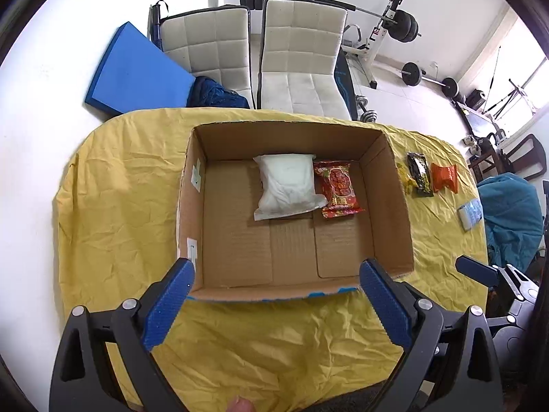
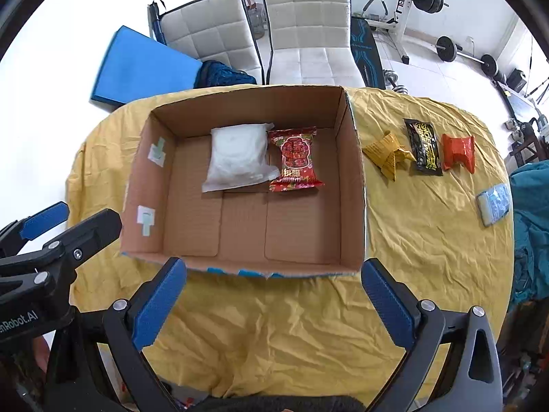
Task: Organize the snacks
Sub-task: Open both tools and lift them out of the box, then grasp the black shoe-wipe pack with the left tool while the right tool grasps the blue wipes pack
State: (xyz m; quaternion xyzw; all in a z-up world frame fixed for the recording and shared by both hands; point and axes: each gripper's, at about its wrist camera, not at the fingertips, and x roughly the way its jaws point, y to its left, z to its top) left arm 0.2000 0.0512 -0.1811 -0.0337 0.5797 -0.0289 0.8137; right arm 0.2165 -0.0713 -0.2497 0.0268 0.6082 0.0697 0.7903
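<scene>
An open cardboard box [image 1: 394, 206] [image 2: 353, 185] stands on the yellow-covered table. At its far side lie a white packet [image 1: 288, 185] [image 2: 240, 158] and a red snack packet [image 1: 338, 189] [image 2: 296, 159]. To the right of the box on the cloth lie a yellow packet [image 2: 386, 152] [image 1: 406, 180], a black packet [image 2: 423, 151] [image 1: 420, 175], an orange-red packet [image 2: 459, 152] [image 1: 445, 178] and a pale blue packet [image 2: 494, 204] [image 1: 470, 213]. My left gripper [image 1: 276, 276] and my right gripper [image 2: 272, 273] hover open and empty near the box's front edge.
The yellow cloth [image 1: 120, 206] [image 2: 429, 240] covers the table. Two white chairs [image 1: 298, 55] [image 2: 308, 27] stand behind it, with a blue mat [image 1: 133, 72] and gym weights beyond. A teal fabric heap [image 1: 511, 213] sits at the right.
</scene>
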